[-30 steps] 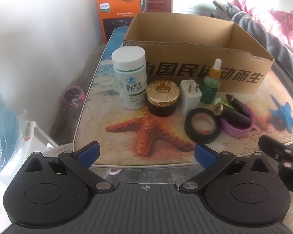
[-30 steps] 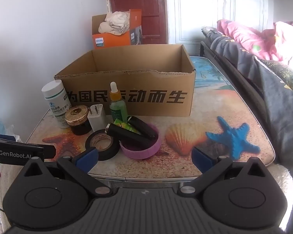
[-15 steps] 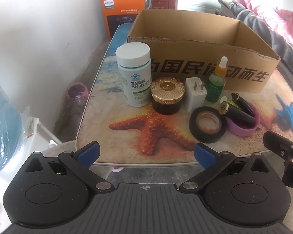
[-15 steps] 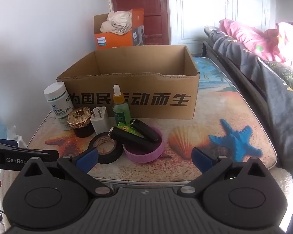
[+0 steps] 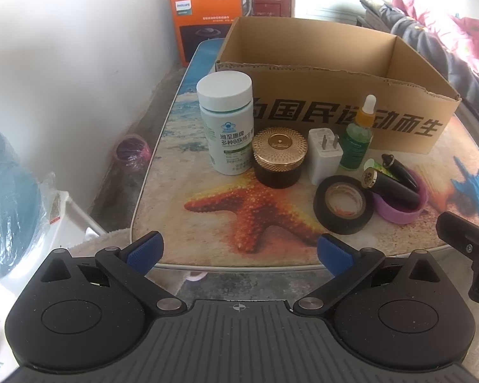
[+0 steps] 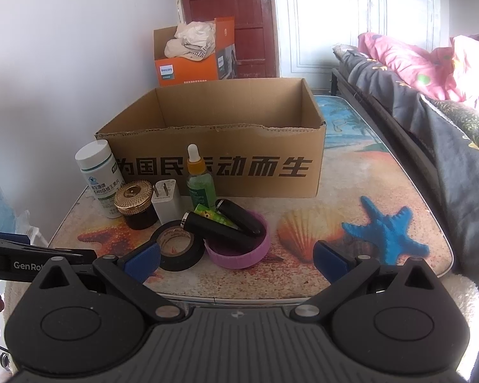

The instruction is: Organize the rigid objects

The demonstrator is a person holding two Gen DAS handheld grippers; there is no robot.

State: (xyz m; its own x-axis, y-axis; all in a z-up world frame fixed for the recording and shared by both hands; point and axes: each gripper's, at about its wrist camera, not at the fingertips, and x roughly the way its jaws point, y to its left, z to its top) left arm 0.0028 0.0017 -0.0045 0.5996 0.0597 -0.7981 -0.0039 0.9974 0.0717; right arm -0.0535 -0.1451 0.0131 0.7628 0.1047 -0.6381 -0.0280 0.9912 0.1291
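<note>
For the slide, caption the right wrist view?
Open right tongs face tape roll, purple lid, bottles and cardboard box.

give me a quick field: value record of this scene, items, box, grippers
container: cardboard box, open top, no items seen inside
upright items: white pill bottle, gold-lidded jar, white charger, green dropper bottle
flat: black tape roll
purple lid: holds two black tubes
left gripper: open, short of table
right gripper: open, nothing held
</note>
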